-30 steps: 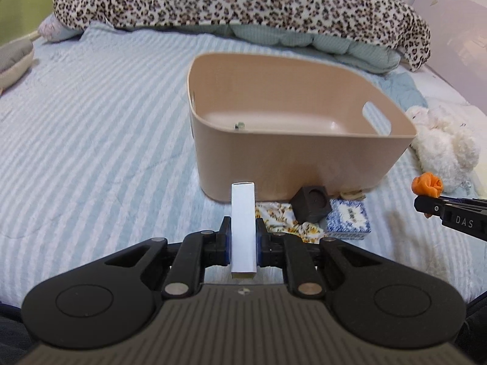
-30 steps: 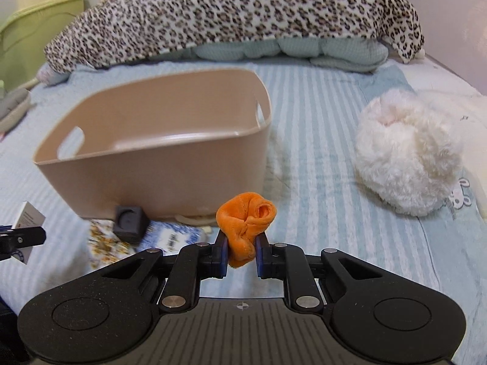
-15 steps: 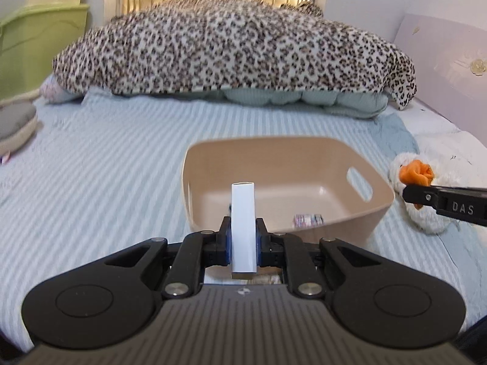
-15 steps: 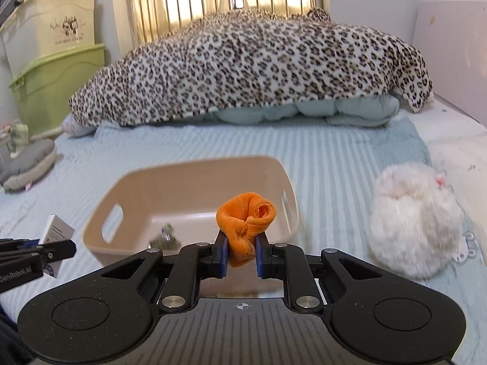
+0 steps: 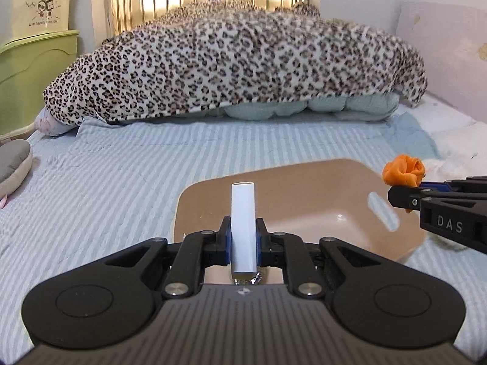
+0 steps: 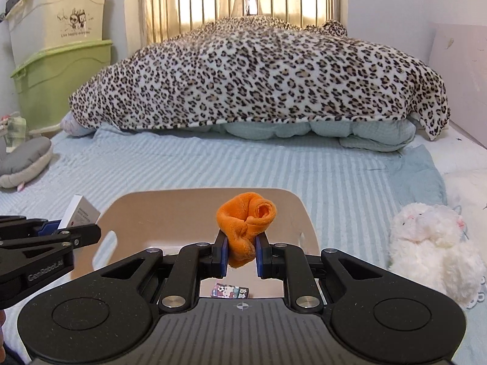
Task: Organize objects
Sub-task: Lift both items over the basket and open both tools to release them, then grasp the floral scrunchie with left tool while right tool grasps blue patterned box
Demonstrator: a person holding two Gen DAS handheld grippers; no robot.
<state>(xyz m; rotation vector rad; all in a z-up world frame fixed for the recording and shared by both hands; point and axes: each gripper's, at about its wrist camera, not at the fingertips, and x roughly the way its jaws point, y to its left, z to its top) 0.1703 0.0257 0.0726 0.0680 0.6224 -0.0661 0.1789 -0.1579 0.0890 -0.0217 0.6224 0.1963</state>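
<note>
Two grippers: both above the beige bin (image 5: 350,200).
Left gripper (image 5: 243,243): jaws clamp white box (image 5: 242,228).
Right gripper (image 6: 241,251): jaws clamp orange cloth (image 6: 246,225).

Backlit barred headboard (image 6: 252,3) behind leopard blanket (image 6: 258,76), striped bedspread (image 6: 213,164).

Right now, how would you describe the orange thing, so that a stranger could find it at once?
Start at the striped blue bed and find the beige bin near its front. Above the bin, the right claw pinches a rolled orange cloth. It is soft and bright orange, unlike the flat white box in the left claw.
</note>
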